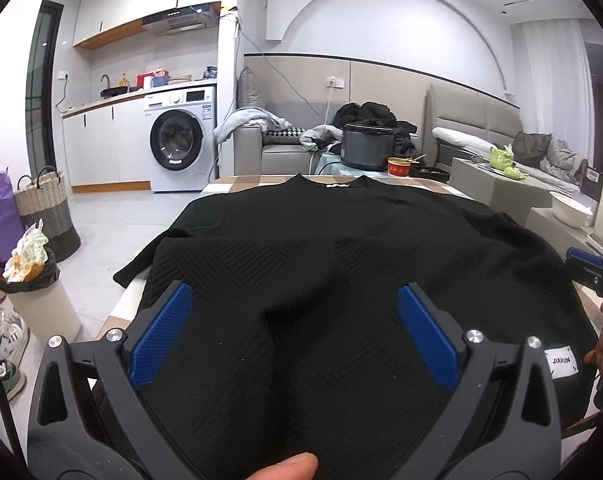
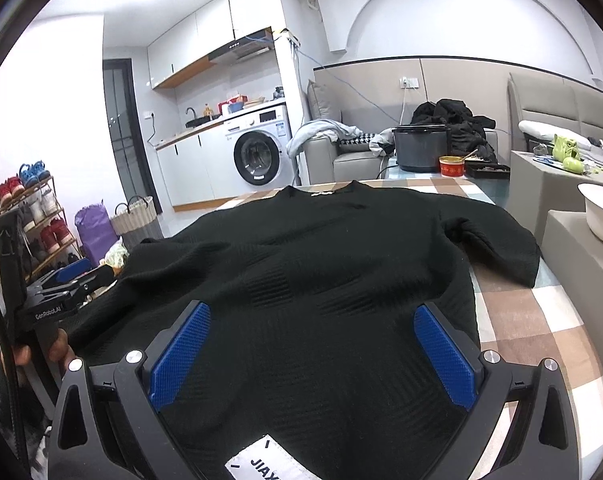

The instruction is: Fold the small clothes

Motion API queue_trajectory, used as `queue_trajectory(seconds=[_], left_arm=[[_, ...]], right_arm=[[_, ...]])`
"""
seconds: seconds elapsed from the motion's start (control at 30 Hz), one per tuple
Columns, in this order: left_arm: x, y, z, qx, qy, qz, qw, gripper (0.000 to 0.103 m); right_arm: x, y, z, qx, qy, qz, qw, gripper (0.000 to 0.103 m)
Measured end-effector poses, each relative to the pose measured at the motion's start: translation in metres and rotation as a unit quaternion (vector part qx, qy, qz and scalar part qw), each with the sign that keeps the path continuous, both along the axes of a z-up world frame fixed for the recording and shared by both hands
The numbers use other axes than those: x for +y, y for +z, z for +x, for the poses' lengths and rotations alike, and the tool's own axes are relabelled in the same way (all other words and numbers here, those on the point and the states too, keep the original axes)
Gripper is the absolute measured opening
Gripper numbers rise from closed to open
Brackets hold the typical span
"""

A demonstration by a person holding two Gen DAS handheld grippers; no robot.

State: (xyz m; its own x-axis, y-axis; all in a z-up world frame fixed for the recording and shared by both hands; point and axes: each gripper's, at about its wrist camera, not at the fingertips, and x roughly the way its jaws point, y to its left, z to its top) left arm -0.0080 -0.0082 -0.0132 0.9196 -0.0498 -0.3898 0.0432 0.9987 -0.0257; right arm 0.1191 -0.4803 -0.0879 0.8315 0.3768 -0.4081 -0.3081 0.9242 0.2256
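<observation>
Closest to my left cam is the hem of the black textured knit sweater (image 1: 301, 280), sitting right between the blue-padded fingers of my left gripper (image 1: 295, 304), which are spread wide with nothing pinched. Same deal on my right gripper (image 2: 311, 322): fingers apart over the hem, white JIAXUN label (image 2: 261, 462) just below. The sweater lies flat on the checked tablecloth (image 2: 533, 320), collar pointing away from me. Past it there's a grey rice cooker (image 1: 367, 146) and a white washing machine (image 1: 179, 142).

Black frames, blue ribbed pads (image 1: 163, 332), apparently.
</observation>
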Motion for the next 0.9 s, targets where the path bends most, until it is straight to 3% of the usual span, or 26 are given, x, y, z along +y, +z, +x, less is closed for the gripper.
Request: queue_trajectory(seconds=[0.9], left_arm=[[0.005,-0.0036,0.0034,0.007,0.003,-0.02,0.9998,0.102]], right_arm=[[-0.001,-0.0045,-0.0048,-0.005,0.0,0.007,1.0,0.103]])
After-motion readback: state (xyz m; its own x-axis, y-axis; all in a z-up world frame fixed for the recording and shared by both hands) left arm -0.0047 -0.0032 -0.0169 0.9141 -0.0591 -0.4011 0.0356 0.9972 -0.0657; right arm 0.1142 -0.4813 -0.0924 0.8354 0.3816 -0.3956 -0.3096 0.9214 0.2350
